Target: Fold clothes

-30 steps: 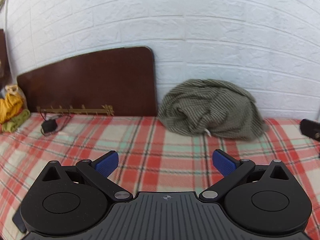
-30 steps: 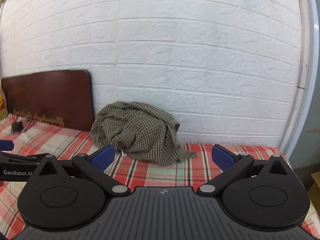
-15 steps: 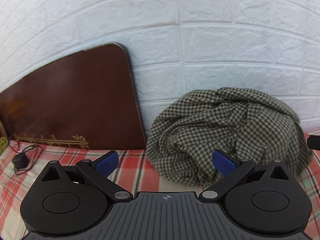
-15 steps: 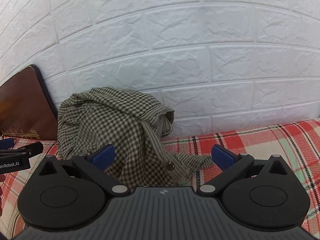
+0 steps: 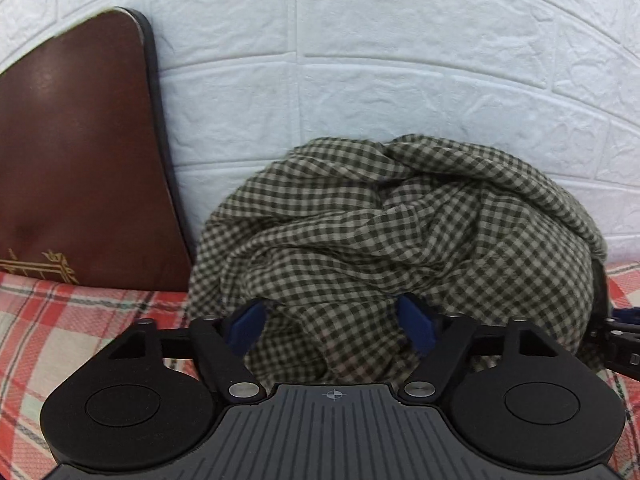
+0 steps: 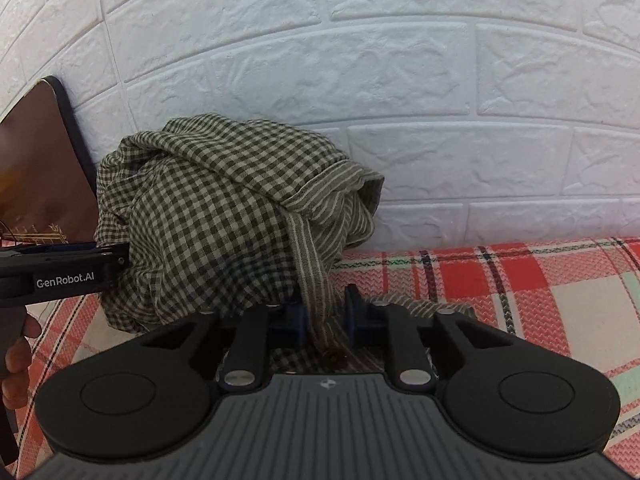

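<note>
The checked shirt sits bunched in a heap on the plaid-covered bed, pushed back against the white brick wall, with the dark brown board leaning on the same wall at about nine o'clock from it. Crumpled like this it shows no clear sleeve or hem, so it probably has to be drawn out from the wall and spread before any fold can be made; that seems to be why both claws go in low at the near edge of the heap.

In the right wrist view, the right claw is at six o'clock of the heap and its jaws are closing to a narrow gap. A striped band of the shirt, likely a placket or facing, hangs down between the blue pads; whether they already press it cannot be told for sure, though the cloth fills nearly the whole gap. A firm edge like that band should pull the rest along better than loose cloth.

The left claw is at the heap's lower front, toward seven o'clock, its jaws closing but half wide, with checked folds lying between the pads and not yet pinched. In the right view its black body enters from nine o'clock, with part of the person's hand below it.

The two claws being well apart suggests a two-point lift to open the shirt out.
</note>
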